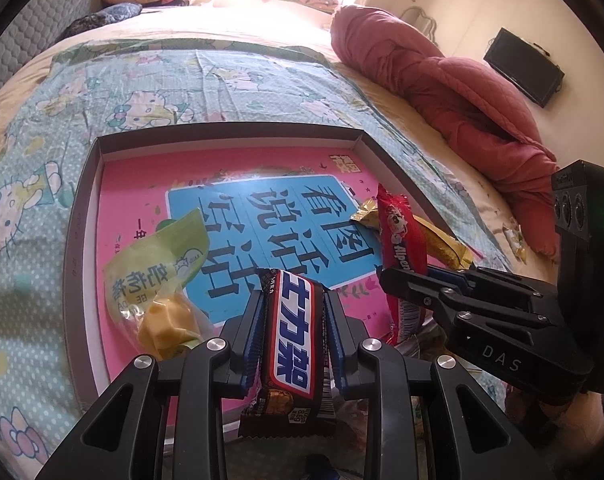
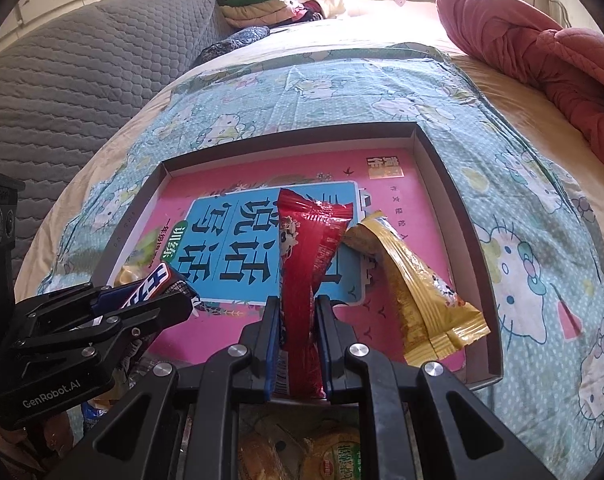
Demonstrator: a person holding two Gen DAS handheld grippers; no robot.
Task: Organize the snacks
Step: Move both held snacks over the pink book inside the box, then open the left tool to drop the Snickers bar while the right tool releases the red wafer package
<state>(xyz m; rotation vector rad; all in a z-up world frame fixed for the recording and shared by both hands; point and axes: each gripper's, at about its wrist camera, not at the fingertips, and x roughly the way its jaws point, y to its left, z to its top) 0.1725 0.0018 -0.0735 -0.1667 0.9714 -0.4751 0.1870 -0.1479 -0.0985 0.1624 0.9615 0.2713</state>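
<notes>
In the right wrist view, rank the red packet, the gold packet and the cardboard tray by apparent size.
1. cardboard tray
2. and 3. red packet and gold packet: they look alike, and the red one, held nearer the camera, can't be ranked fairly.

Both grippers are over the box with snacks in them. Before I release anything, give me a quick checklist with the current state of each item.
1. Left gripper shut on the chocolate bar: ok.
2. Right gripper shut on the red snack packet: ok.
3. Both held snacks are over the shallow box, above its pink book cover: ok.
4. Bare floor under the chocolate bar, between the green cheese-snack bag and the red packet: ok.
5. Red packet clear of the yellow snack packet lying in the box: not ok, they overlap near their upper ends in both views.
6. Whether either held snack already touches the box floor: cannot tell.
</notes>
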